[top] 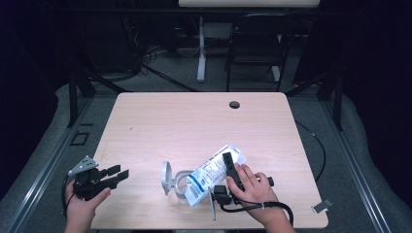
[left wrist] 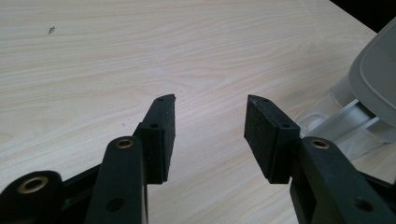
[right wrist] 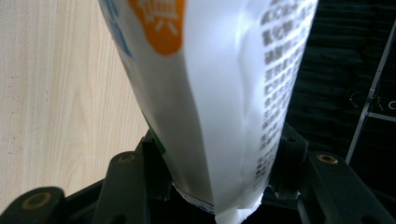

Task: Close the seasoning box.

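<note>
A white pouch (top: 210, 174) with blue print lies tilted across the table's front, its lower end against a clear jar (top: 180, 184) whose grey lid (top: 166, 176) stands open. My right gripper (top: 225, 169) is shut on the pouch's upper part, held by a hand at the front edge. In the right gripper view the pouch (right wrist: 210, 93) rises between the two jaws of the right gripper (right wrist: 219, 158), which press on both its sides. My left gripper (top: 121, 173) rests at the front left, open with nothing in it, pointing at the jar. In the left gripper view the left gripper (left wrist: 210, 105) has bare pads, and the jar (left wrist: 336, 119) and lid (left wrist: 376, 79) show at right.
The light wooden table (top: 194, 121) has a dark cable hole (top: 234, 104) near its far edge. A small grey clip (top: 321, 206) lies at the front right corner. A black chair (top: 257, 43) and a white table leg (top: 200, 48) stand beyond.
</note>
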### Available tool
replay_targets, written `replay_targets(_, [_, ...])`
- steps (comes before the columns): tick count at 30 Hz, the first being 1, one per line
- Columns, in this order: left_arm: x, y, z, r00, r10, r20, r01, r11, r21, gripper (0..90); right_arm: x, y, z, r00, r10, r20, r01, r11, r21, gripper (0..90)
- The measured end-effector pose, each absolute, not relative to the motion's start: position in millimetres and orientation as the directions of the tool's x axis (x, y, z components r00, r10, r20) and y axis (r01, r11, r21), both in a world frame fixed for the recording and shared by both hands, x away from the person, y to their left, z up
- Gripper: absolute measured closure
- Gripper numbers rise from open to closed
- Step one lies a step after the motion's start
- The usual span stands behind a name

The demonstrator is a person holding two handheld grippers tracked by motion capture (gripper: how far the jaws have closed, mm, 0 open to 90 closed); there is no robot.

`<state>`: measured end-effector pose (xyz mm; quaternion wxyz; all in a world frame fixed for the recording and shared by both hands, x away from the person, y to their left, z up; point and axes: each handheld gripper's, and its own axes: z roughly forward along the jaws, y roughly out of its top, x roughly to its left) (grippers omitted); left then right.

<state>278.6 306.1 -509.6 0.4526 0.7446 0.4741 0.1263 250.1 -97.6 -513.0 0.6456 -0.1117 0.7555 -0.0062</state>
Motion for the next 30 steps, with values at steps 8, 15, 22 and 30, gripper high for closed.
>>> replay_targets(8, [278.7, 305.9, -509.8, 0.518, 0.821, -0.241, 0.592, -0.14, 0.793, 53.6, 250.5, -98.0, -513.7, -0.135, -0.169, -0.976, -0.17, 0.975, -0.145, 51.5])
replay_targets(15, [279.0, 306.4, -510.1, 0.518, 0.822, -0.237, 0.593, -0.145, 0.792, 53.6, 250.1, -98.2, -513.8, -0.131, -0.168, -0.977, -0.169, 0.975, -0.145, 51.5])
replay_targets(22, [278.9, 306.6, -510.0, 0.517, 0.822, -0.24, 0.595, -0.143, 0.791, 53.6, 249.9, -97.7, -512.5, -0.12, -0.179, -0.976, -0.174, 0.972, -0.157, 51.6])
replay_targets(30, [279.0, 307.0, -510.1, 0.516, 0.822, -0.239, 0.592, -0.141, 0.794, 53.6, 249.8, -97.1, -511.8, -0.119, -0.186, -0.975, -0.172, 0.971, -0.164, 52.3])
